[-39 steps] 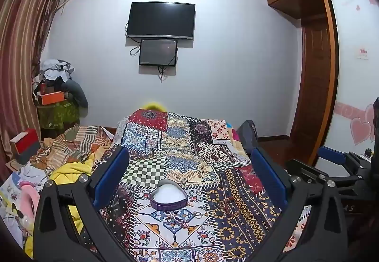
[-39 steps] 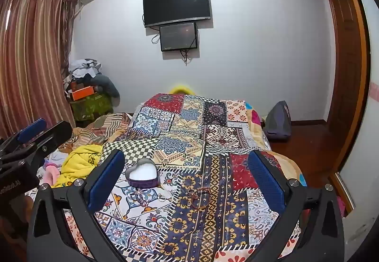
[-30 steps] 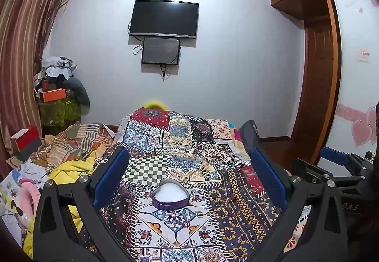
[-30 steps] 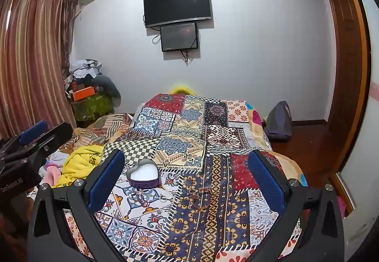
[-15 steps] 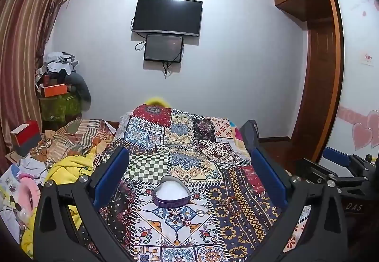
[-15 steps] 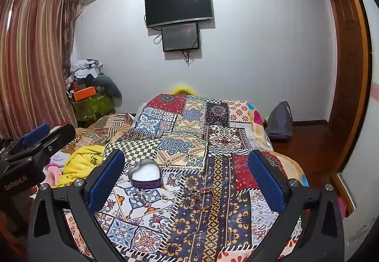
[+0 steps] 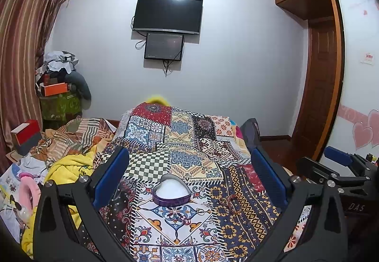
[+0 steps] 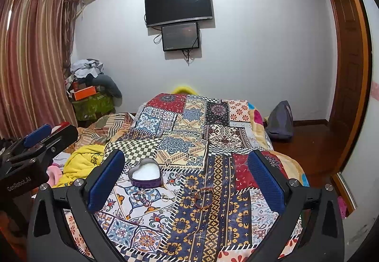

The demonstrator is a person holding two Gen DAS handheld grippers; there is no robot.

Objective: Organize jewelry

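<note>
A purple heart-shaped jewelry box [image 7: 171, 194] with a white lining sits open on the patchwork bedspread; it also shows in the right wrist view [image 8: 145, 173]. A reddish beaded bracelet [image 8: 201, 195] and small rings [image 8: 165, 197] lie on the cloth in front of and right of the box; the bracelet also shows in the left wrist view [image 7: 228, 200]. My left gripper [image 7: 189, 179] is open and empty, held above the bed behind the box. My right gripper [image 8: 186, 181] is open and empty, above the bracelet.
The patchwork bedspread [image 7: 187, 134] covers the bed. A yellow blanket [image 7: 68, 167] and piled clothes lie at the left. A grey bag [image 8: 279, 122] sits on the floor at the right. A TV [image 7: 167, 14] hangs on the far wall. A wooden door [image 7: 322, 86] is at the right.
Both grippers drifted slightly forward and to the left over the bed. Both stayed open and empty. The box and jewelry have not moved.
</note>
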